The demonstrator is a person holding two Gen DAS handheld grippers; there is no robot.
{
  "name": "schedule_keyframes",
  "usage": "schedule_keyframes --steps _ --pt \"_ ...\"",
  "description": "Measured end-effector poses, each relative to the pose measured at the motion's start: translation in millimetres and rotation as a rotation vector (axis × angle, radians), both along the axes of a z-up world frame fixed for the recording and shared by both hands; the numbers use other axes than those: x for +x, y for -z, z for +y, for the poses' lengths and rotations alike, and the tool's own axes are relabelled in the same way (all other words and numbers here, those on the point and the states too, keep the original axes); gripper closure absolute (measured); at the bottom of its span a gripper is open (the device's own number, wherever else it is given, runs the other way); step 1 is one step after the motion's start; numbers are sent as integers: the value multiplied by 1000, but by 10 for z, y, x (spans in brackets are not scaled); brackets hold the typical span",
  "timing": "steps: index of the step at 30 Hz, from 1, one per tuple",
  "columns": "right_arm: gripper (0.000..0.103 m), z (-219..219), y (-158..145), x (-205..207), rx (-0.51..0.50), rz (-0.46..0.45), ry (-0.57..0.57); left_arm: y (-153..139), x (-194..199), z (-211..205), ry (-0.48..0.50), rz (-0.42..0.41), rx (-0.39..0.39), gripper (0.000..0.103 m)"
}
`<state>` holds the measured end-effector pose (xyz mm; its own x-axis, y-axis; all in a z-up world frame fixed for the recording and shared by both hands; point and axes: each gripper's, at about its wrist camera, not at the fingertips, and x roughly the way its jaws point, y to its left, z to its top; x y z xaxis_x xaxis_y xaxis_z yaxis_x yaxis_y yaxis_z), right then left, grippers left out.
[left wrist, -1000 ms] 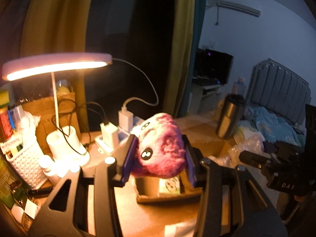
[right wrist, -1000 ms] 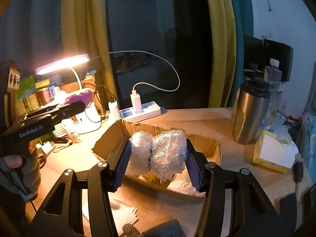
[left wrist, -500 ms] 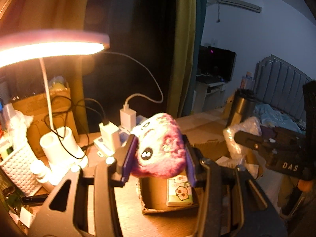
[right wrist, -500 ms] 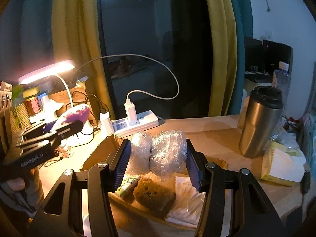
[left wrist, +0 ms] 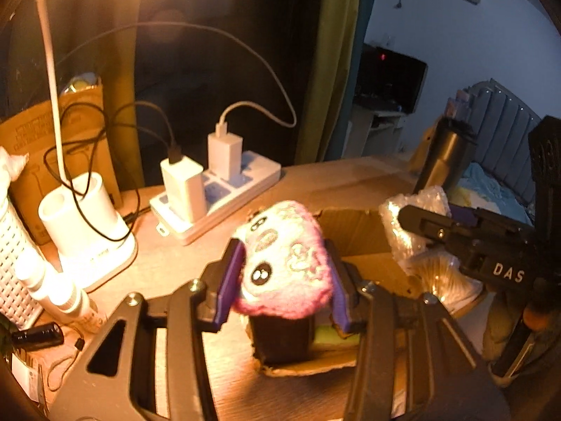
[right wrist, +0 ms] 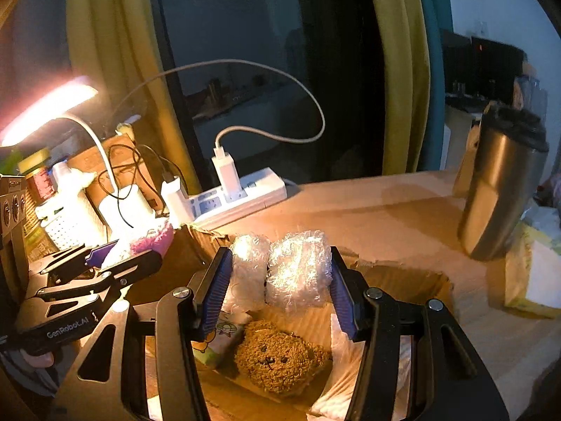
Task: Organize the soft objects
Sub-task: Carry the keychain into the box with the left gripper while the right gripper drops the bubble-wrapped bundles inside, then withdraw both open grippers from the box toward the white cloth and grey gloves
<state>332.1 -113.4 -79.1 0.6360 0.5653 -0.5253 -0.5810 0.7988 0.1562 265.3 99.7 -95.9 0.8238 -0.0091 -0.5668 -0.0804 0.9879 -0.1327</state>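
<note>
A pink and white plush toy (left wrist: 284, 263) hangs between the pads of my left gripper (left wrist: 284, 280), just above the near corner of a cardboard box (left wrist: 350, 224). The jaws are opening, and the toy still sits between them, touching both pads. My right gripper (right wrist: 280, 270) is shut on a bundle of bubble wrap (right wrist: 298, 270), held over the same cardboard box (right wrist: 403, 270). Inside lie a brown bear plush (right wrist: 280, 358), a printed tissue packet (right wrist: 217, 340) and white paper (right wrist: 343, 368). The left gripper (right wrist: 105, 263) shows at the box's left side.
A white power strip (right wrist: 242, 196) with chargers and cables lies behind the box. The lamp base (left wrist: 84, 224), small bottles and a white basket (left wrist: 14, 263) crowd the left. A steel tumbler (right wrist: 498, 189) and a yellow tissue pack (right wrist: 533, 280) stand at the right.
Both grippers have sunk and come closer over the box, so its inside with the bear now shows. The left jaws stand slightly wider around the pink toy.
</note>
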Motion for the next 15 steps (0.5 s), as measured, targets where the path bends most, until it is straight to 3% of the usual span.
schedule_keyframes --steps 6,9,15 --pt "46 48 118 83 7 39 -3 35 8 12 -1 18 -5 49" --pt "40 90 178 120 -9 53 -2 40 10 27 -6 22 -7 41" --pt "34 71 160 109 -11 49 6 39 -18 48 -12 20 -19 40"
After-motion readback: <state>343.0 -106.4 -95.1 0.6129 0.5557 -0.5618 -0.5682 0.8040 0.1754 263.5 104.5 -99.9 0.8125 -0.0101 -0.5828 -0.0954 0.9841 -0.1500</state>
